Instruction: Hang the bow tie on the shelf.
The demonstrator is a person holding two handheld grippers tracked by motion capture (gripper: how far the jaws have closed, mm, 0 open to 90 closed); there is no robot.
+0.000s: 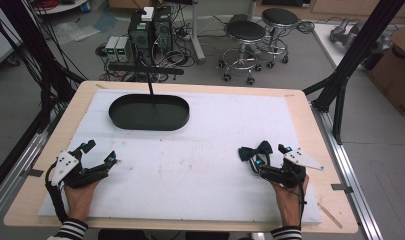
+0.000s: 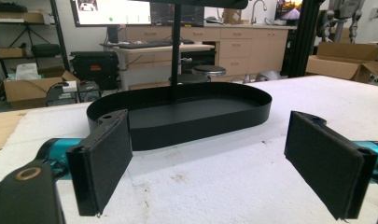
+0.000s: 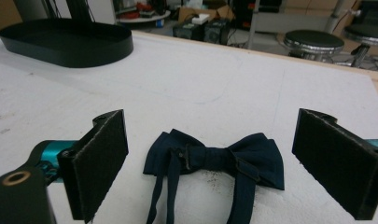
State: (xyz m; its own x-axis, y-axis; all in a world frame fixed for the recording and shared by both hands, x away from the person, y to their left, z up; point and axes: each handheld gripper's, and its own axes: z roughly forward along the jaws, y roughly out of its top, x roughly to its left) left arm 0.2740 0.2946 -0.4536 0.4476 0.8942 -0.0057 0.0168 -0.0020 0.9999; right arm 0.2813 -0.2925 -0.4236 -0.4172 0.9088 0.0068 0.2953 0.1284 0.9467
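Likely step: pick up the bow tie. Left gripper [image 1: 99, 152] wide open, empty, on the white-covered worktop [image 1: 200, 170] near the black oval metal tray [image 1: 149, 112]. Right gripper [image 1: 272, 156] wide open, empty, straddling the dark navy fabric bow tie [image 3: 214, 158], well right of the tray. Close on the centre knot; straps trail loose, soft cloth may slump.

Dark navy bow tie [image 3: 214, 158], black oval tray [image 1: 149, 112], white table cover [image 1: 200, 165], black-and-white striped sleeves [image 1: 70, 230]
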